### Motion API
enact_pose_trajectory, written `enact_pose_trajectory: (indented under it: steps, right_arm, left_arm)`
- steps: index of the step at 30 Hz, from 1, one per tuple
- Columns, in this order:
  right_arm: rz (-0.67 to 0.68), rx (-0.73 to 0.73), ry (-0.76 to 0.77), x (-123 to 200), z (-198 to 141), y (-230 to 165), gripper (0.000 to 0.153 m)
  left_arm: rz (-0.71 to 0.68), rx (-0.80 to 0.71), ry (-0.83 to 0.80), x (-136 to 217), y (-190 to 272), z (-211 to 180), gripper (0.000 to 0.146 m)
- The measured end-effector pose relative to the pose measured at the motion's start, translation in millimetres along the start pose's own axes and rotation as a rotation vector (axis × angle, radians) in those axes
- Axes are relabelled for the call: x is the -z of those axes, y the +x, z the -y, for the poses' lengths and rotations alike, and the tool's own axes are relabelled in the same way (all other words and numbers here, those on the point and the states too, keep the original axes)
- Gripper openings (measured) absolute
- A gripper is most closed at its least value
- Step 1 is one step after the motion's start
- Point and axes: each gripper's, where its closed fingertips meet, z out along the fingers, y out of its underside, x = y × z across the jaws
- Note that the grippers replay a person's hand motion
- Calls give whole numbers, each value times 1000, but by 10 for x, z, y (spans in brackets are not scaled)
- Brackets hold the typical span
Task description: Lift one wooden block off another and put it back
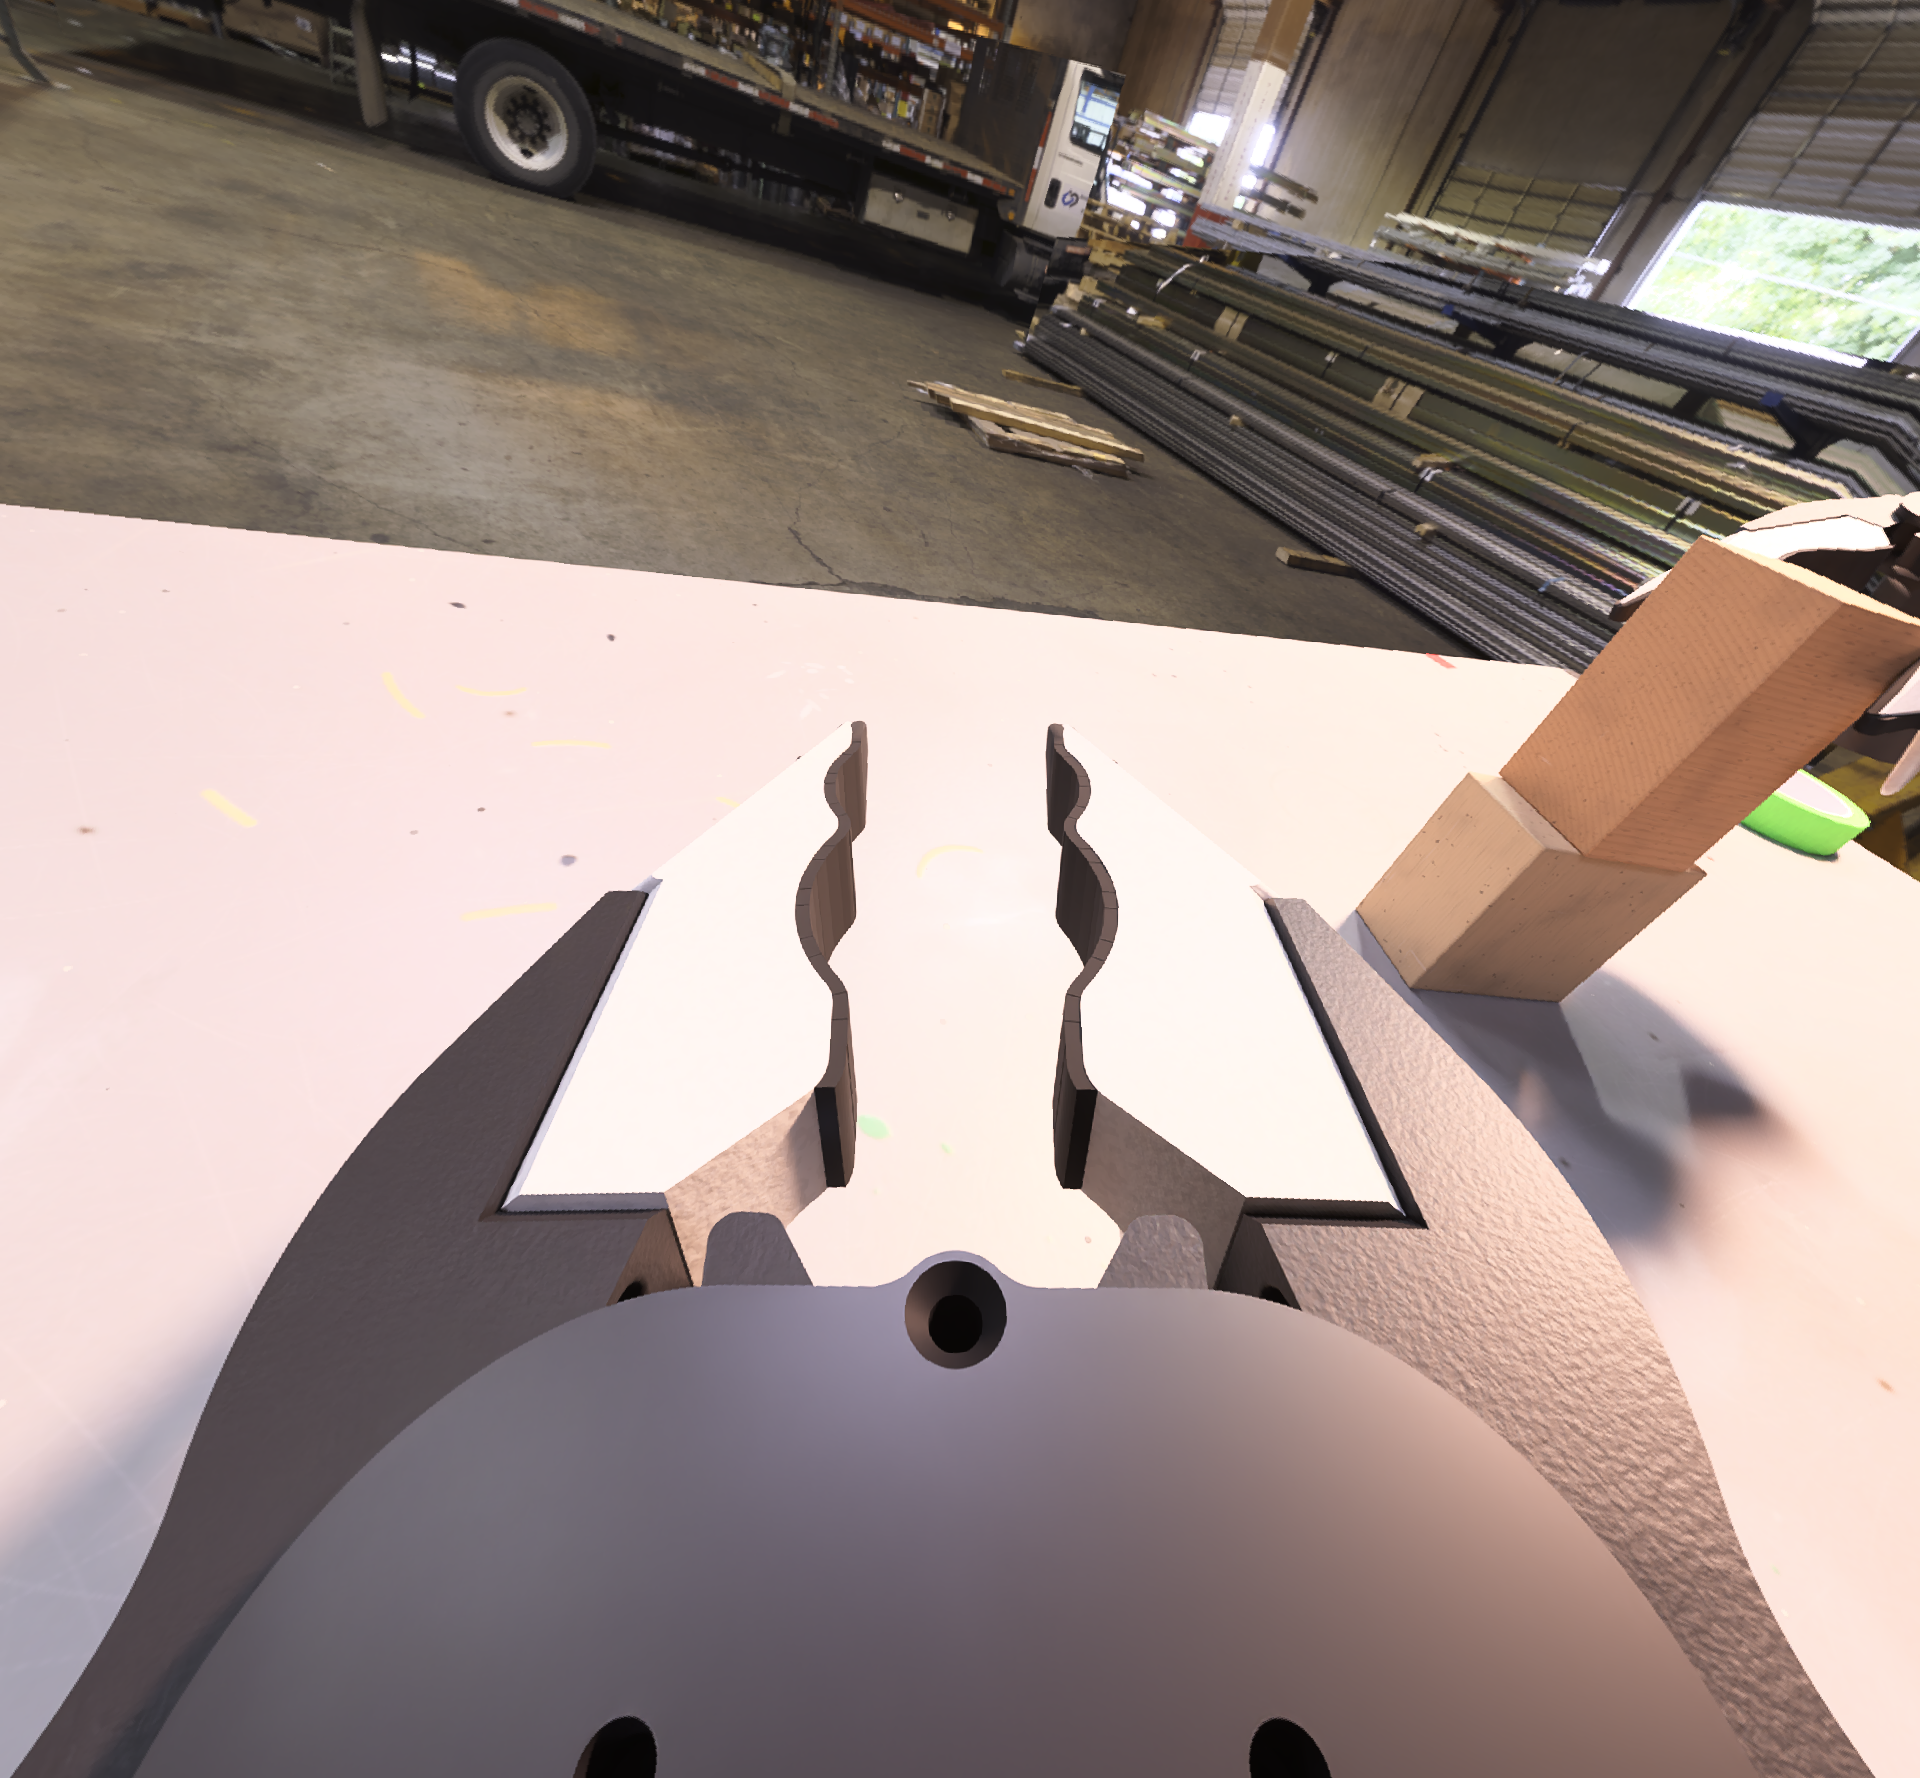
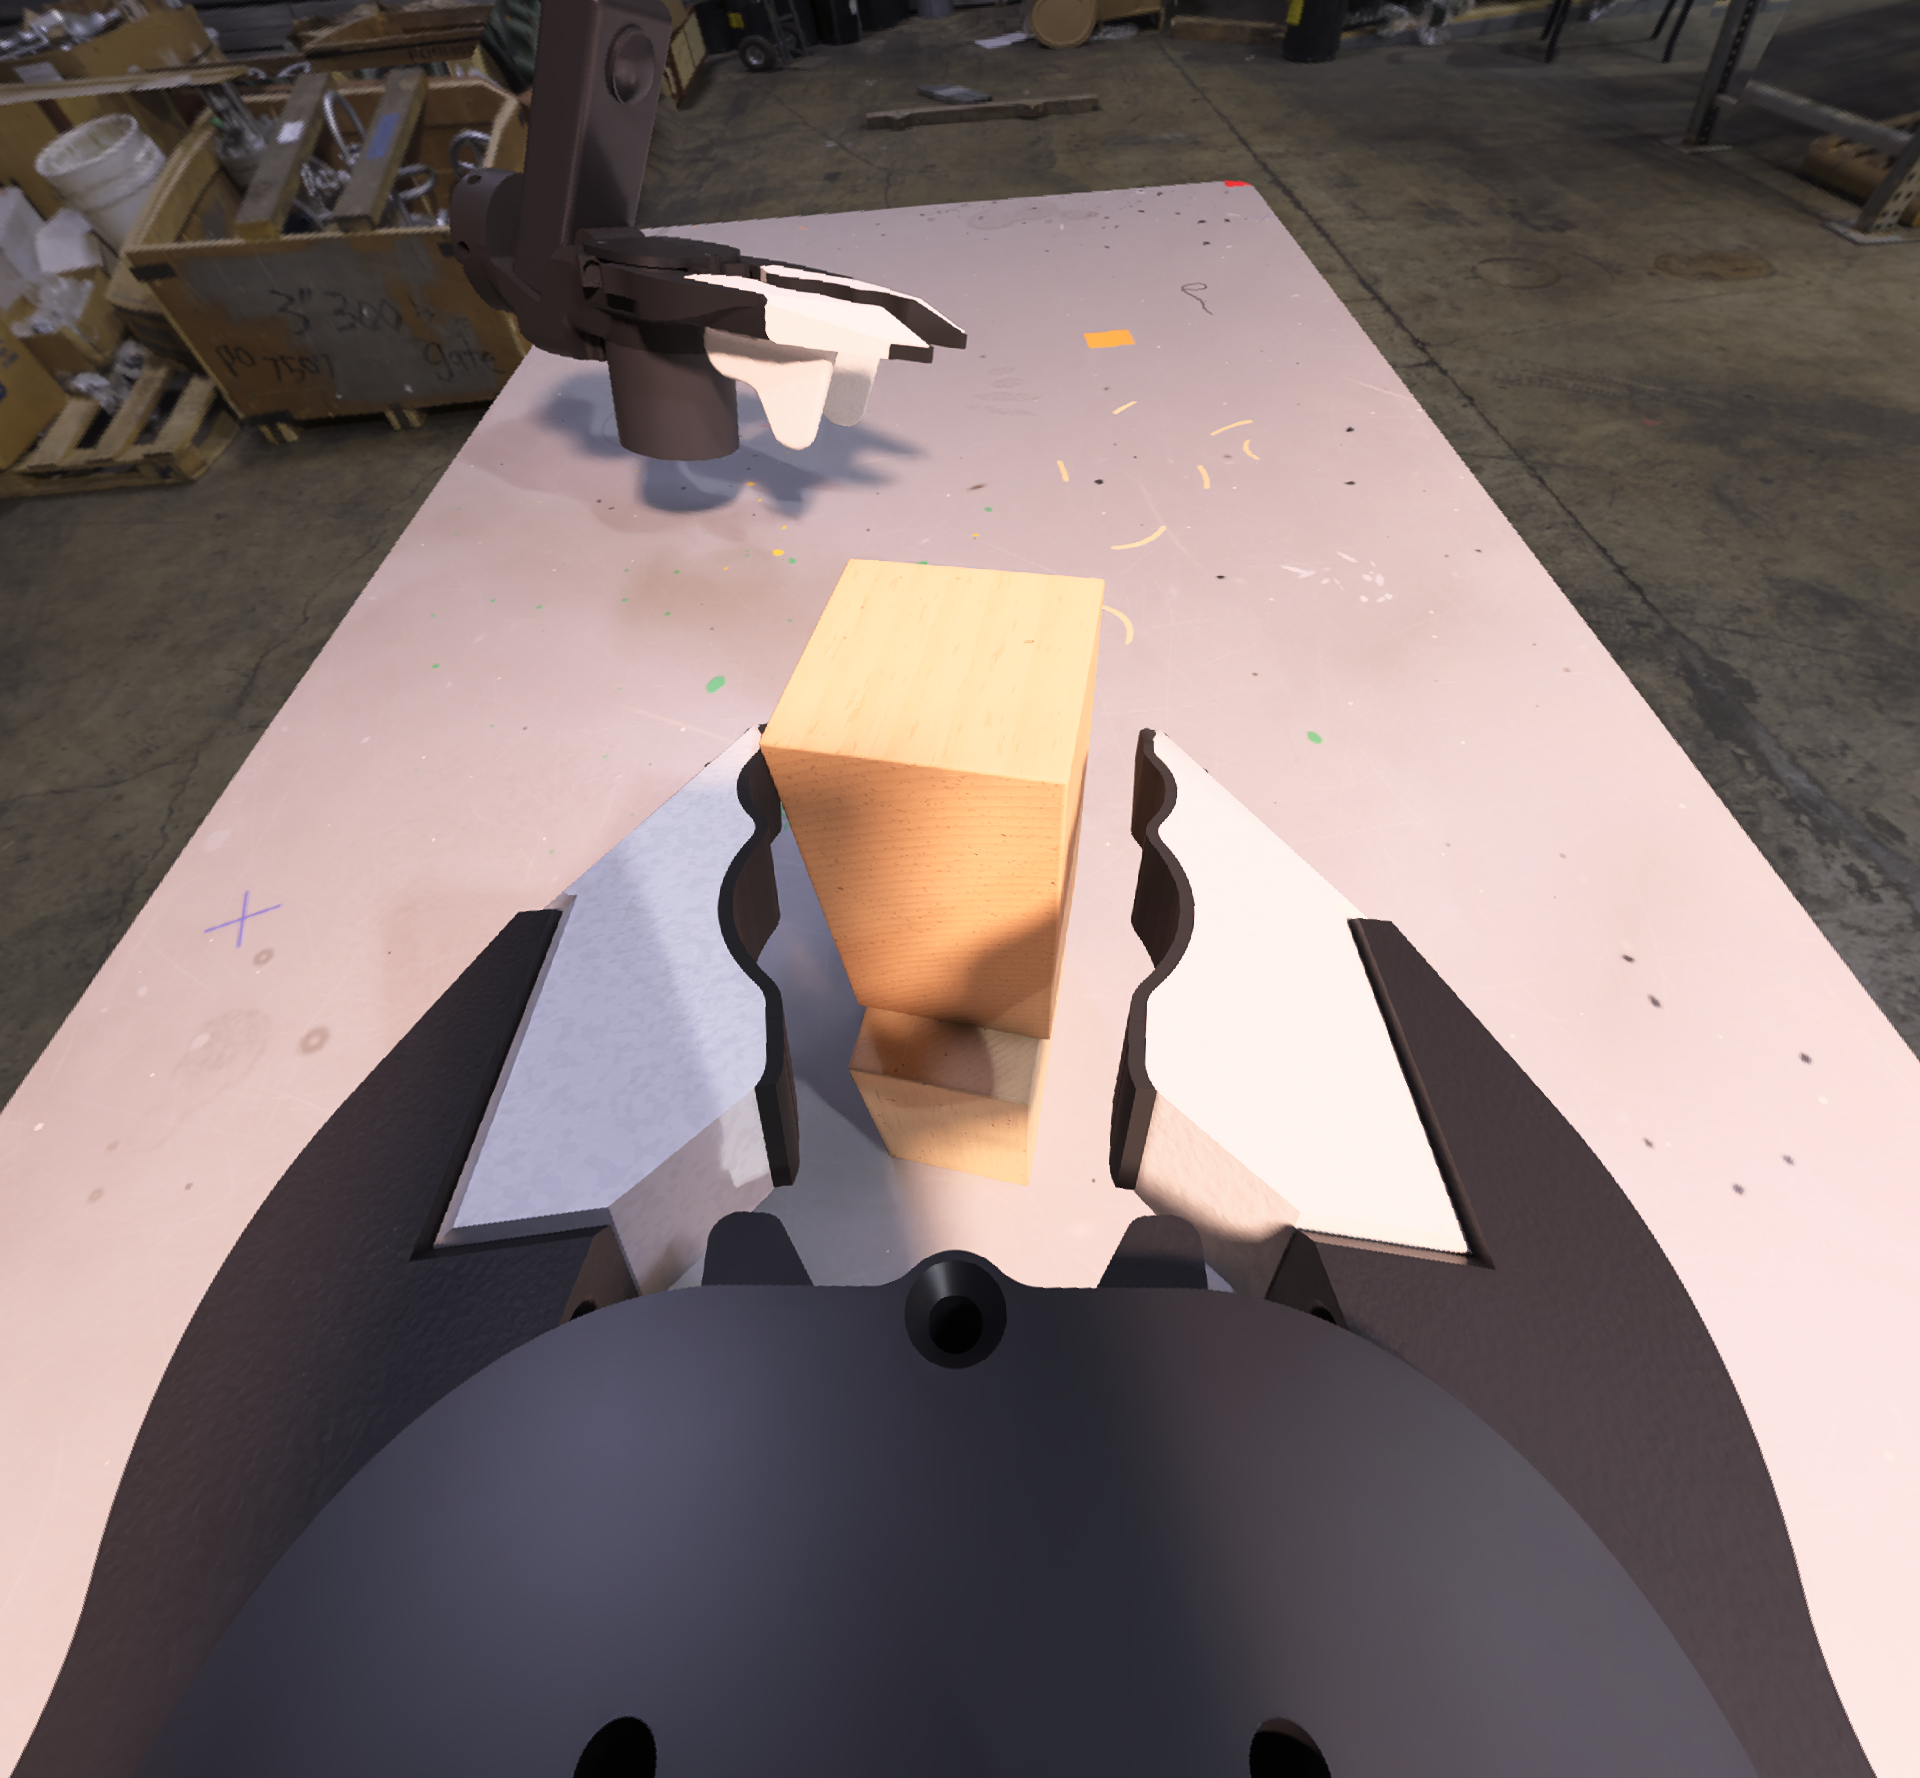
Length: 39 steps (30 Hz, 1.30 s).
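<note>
Two wooden blocks stand stacked on the pale table (image 2: 1403, 689). The upper block (image 2: 935, 793) is a tall upright piece resting on the smaller lower block (image 2: 956, 1115). My right gripper (image 2: 954, 741) is open, with its jaws on either side of the upper block. The left fingertip is at the block's side and a small gap shows on the right. In the left wrist view the upper block (image 1: 1704, 710) sits on the lower block (image 1: 1507, 907) at the far right, with one of the right gripper's fingers (image 1: 1808, 533) beside it. My left gripper (image 1: 956, 741) is open and empty above the table.
In the right wrist view the left gripper (image 2: 925, 331) hovers over the table's far left part, well apart from the stack. A green tape roll (image 1: 1808, 819) lies behind the blocks. The table's far edge (image 1: 727, 575) drops to a warehouse floor.
</note>
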Motion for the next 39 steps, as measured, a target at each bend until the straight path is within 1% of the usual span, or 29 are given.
enact_pose_trajectory:
  steps: [2, 5, 8, 10, 12, 15, 17, 19, 21, 25, 29, 32, 39]
  right_arm:
    - [-10, 0, -1, 10, 3, 12, 69]
    - [-40, -7, 1, 68, 61, 43, 76]
    - [-106, -55, 31, 196, 254, 52, 89]
    - [-155, -62, 12, 232, 362, 25, 101]
    - [-197, -19, -74, 200, 353, -27, 104]
    - [-293, 81, -269, 91, 179, -26, 104]
    - [-325, 113, -329, 23, 90, -2, 100]
    - [-319, 101, -339, -10, 40, 17, 95]
    - [-311, 81, -326, -2, 25, 34, 89]
    - [-272, 43, -294, 25, 22, 16, 72]
    - [-276, 47, -298, 20, -9, 35, 64]
    - [-264, 49, -294, 11, -19, 31, 56]
    - [-261, 48, -231, 45, 82, 26, 55]
  left_arm:
    - [0, 0, 0, -2, -2, -2, 34]
    - [1, 2, 0, -2, -9, -1, 34]
    - [1, 3, -1, -4, -13, -4, 34]
    - [2, 3, -1, -3, -13, -5, 34]
    - [1, 3, -2, -3, -8, -11, 34]
    - [-1, 2, -5, -9, -1, -16, 34]
    - [0, -2, -5, -4, -2, -15, 34]
    - [2, -6, -5, -12, 3, -17, 34]
    - [3, -8, -6, -11, 4, -18, 34]
    - [3, -8, -9, -16, 5, -24, 34]
    - [3, -9, -10, -10, 4, -25, 34]
    - [3, -8, -10, -15, 2, -25, 34]
    - [2, -5, -13, -16, 2, -28, 34]
